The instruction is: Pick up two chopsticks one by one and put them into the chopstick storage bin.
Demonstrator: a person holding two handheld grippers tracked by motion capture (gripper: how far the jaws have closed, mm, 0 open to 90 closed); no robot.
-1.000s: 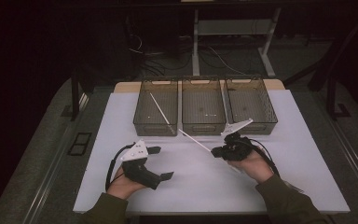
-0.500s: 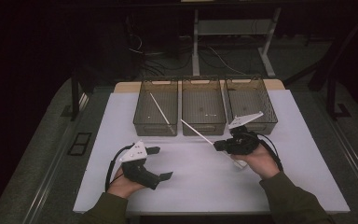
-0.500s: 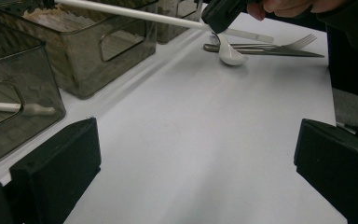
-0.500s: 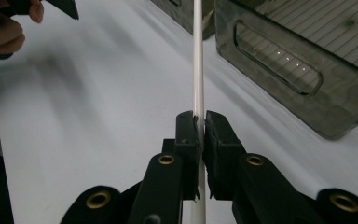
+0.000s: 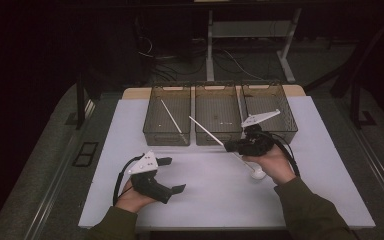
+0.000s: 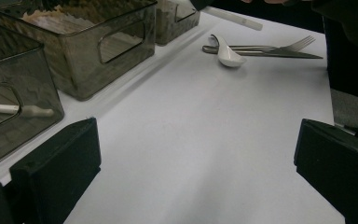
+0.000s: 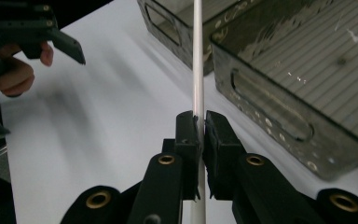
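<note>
1. White chopstick [image 5: 206,130]: thin, straight, lifted off the desk, pinched near its lower end in the right claw [image 7: 200,122]; far end slants up-left toward the middle bin [image 5: 218,115].
2. Second white chopstick [image 5: 171,116]: lies slanted inside the left bin [image 5: 168,115].
3. White spoon [image 6: 227,52], fork [image 6: 279,45] and knife [image 6: 298,55]: together flat on the white desk, beside the right hand.
4. Three smoky clear bins: side by side at the desk's far edge.

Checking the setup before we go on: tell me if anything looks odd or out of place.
Nothing looks spilled or broken. A white stick leans slanted in the left bin rather than lying flat. A spoon, fork and knife lie loose on the table, outside the bins.
</note>
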